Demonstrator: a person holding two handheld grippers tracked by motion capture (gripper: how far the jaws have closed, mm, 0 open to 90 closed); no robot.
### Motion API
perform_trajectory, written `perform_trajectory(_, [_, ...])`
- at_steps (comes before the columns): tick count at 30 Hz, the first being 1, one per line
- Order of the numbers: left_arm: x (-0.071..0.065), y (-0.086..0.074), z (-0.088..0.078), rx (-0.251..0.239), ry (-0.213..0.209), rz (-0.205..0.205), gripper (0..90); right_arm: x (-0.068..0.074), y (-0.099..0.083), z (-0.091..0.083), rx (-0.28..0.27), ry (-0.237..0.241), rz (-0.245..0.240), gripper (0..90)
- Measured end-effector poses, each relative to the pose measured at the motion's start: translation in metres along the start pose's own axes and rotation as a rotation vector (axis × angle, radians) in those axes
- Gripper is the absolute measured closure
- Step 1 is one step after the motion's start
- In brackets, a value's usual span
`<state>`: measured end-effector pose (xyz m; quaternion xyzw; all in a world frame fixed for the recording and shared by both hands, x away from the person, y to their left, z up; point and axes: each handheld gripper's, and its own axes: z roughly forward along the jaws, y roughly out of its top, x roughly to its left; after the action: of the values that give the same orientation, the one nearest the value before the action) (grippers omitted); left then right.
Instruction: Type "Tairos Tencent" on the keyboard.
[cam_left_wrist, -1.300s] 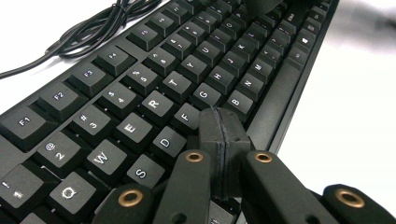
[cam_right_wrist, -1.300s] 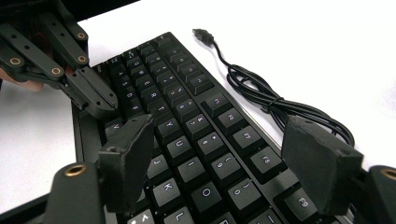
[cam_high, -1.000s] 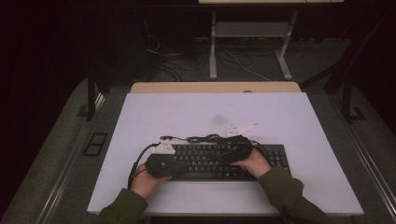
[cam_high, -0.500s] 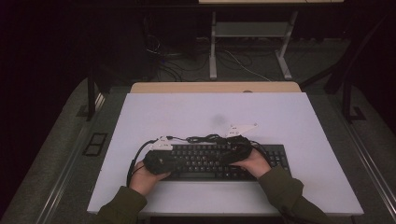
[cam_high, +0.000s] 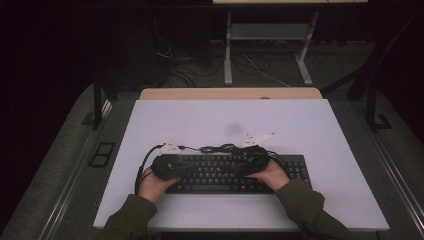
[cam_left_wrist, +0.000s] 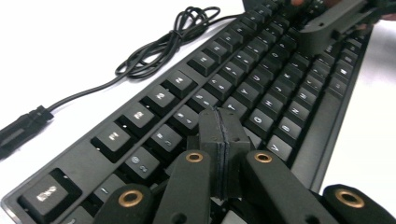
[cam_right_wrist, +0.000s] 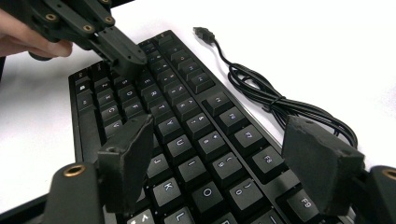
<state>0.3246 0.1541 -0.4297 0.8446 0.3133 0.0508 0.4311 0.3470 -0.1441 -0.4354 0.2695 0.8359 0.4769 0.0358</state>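
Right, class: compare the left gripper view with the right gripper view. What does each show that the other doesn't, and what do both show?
Left gripper view: the left gripper with its black jaws pressed shut, above the number row. Right gripper view: the right gripper with jaws standing apart and nothing between them, and the cable's USB plug. Both: the black keyboard on the white table, its coiled black cable, and the other gripper farther off.

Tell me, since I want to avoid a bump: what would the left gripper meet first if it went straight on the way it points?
Most likely the keyboard: the shut left gripper hangs low over its keys, aimed along the rows toward the right gripper at the far end. Depth is unclear, so the keys probably come first.
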Motion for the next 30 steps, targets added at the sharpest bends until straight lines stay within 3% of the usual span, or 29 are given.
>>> perform_trajectory(16, [0.0035,-0.0014,0.0089,0.026,0.008,-0.002,89.2,0.0001,-0.0002,0.0003,-0.001,-0.001,-0.001,24.7])
perform_trajectory(30, [0.0021,-0.0008,0.0082,0.018,0.005,-0.003,89.2,-0.0002,-0.0002,0.0,-0.001,-0.001,-0.001,24.7])
